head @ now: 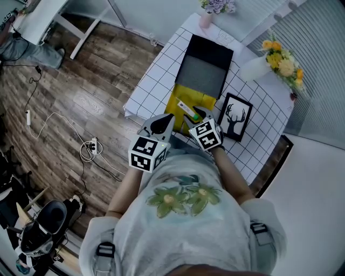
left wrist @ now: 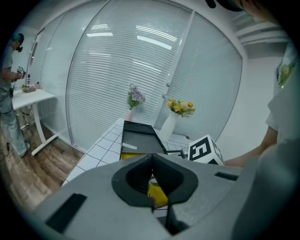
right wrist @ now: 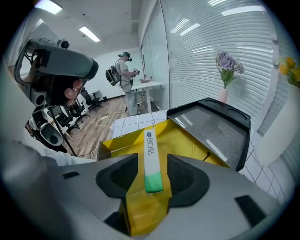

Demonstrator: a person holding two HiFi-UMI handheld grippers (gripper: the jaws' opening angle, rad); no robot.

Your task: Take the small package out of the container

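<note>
A yellow open container (head: 176,103) with a black lid (head: 206,60) folded back sits on the white grid-cloth table (head: 156,73). The small package (head: 186,107), a white strip with a green end, lies lengthwise between the jaws of my right gripper (head: 195,115), over the container's near edge. In the right gripper view the package (right wrist: 151,157) sits in my right gripper (right wrist: 151,183), with a yellow flap (right wrist: 143,211) under it. My left gripper (head: 161,125) hovers shut at the container's near left corner, holding nothing. In its own view the left gripper (left wrist: 152,190) has its pads together.
A framed deer picture (head: 235,116) lies right of the container. A white vase of yellow flowers (head: 259,66) and a pink vase of purple flowers (head: 207,16) stand at the far side. Cables (head: 89,148) lie on the wooden floor. A person (right wrist: 125,70) stands far off.
</note>
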